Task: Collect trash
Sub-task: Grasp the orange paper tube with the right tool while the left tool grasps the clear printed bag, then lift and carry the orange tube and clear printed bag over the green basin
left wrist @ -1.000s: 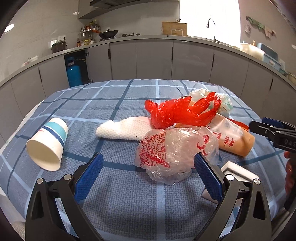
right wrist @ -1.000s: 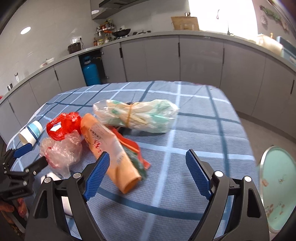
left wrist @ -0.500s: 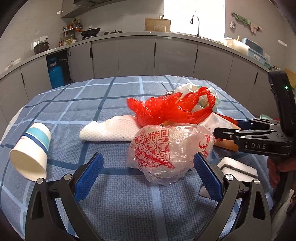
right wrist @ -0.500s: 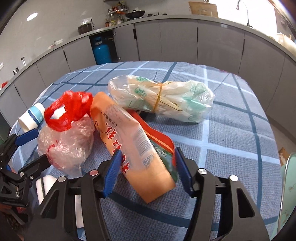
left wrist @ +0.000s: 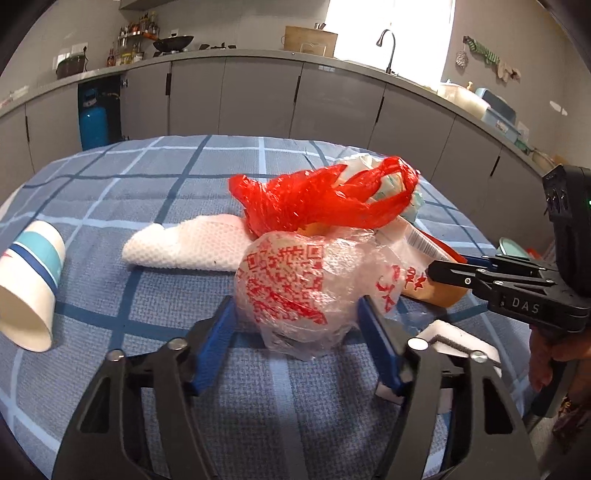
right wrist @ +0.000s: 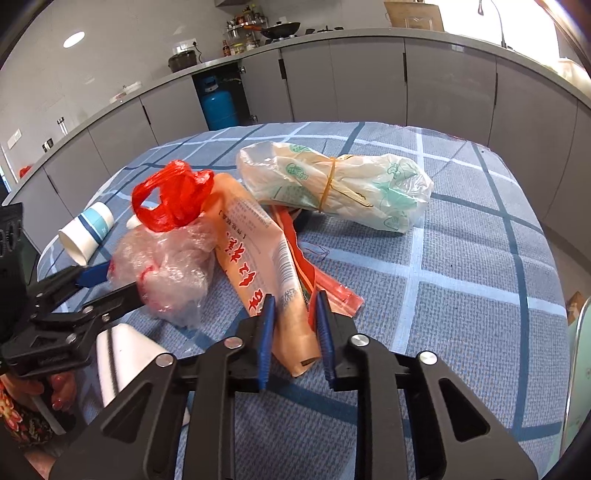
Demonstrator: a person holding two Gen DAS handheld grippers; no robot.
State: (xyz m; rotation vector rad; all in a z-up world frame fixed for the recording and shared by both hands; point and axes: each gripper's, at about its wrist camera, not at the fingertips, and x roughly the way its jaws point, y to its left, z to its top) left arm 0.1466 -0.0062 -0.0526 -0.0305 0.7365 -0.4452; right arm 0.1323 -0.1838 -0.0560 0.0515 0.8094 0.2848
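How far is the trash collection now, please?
Nothing looks collected yet. In hand: the left gripper has just been closing around the clear printed bag; the right gripper has closed on the orange packet. Left: the paper cup, red bag and white tissue.

Grey cabinets [left wrist: 258, 99] line the kitchen wall under a countertop, a bright window [left wrist: 388, 29] behind the tap [left wrist: 386, 48].

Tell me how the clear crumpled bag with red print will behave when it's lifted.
The clear bag is thin crinkled film, so it will likely sag and deform between the left gripper pads. It looks light for its bulk. The red bag rests on it and may slide off.
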